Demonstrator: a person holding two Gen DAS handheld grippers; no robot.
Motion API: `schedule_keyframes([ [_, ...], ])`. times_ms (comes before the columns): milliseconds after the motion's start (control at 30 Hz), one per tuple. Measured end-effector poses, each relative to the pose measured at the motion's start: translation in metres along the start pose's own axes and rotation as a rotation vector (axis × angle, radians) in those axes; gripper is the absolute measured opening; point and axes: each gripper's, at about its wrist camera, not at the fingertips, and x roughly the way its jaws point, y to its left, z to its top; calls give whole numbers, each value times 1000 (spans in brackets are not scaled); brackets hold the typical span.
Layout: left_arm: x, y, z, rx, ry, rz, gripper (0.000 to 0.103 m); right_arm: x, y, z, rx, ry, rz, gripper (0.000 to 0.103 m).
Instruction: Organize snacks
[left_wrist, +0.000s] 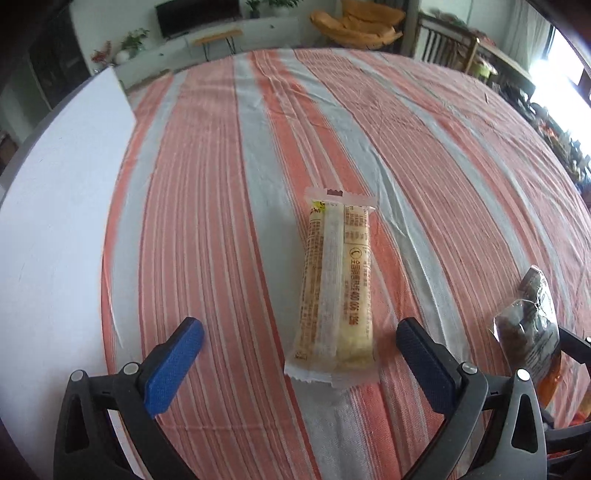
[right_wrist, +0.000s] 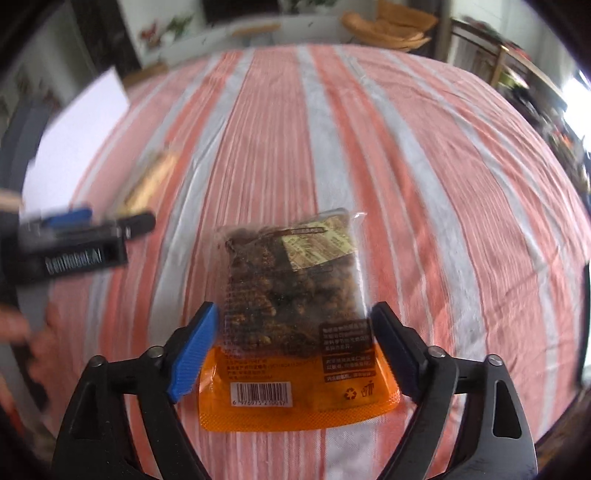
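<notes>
- Your right gripper (right_wrist: 293, 345) stands spread wide over the orange nut pouch (right_wrist: 295, 321), pads beside its edges but not pressing, so it lies free on the striped tablecloth (right_wrist: 424, 166).
- Your left gripper (left_wrist: 299, 349) is spread too, empty, straddling the near end of the pale snack bar (left_wrist: 338, 288), probably lined up for a lengthwise pinch.
- Pouch and bar lie near each other, apart.

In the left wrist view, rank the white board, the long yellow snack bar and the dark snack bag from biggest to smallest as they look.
1. White board, by far the largest.
2. Yellow snack bar.
3. Dark snack bag, smallest as seen, but it sits at the edge, partly hidden by a gripper, so its true size is unsure.
</notes>
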Motion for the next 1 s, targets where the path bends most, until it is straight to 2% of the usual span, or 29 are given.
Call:
schedule_keyframes([
  [133, 5, -1, 12, 2, 37, -1, 103, 5, 7, 7, -15, 34, -25, 93],
  [333, 9, -4, 23, 43, 88, -13, 103, 5, 8, 3, -5, 10, -29, 94],
  [467, 11, -2, 28, 51, 116, -16, 103, 6, 7, 6, -6, 39, -28, 94],
  [800, 14, -3, 37, 85, 116, -29, 103, 15, 8, 28, -24, 248, -19, 94],
  [967, 12, -4, 29, 95, 79, -37, 102, 15, 7, 38, -14, 254, -23, 95],
  [1000, 8, -5, 26, 103, 66, -43, 94, 14, 7, 38, -7, 240, -25, 94],
])
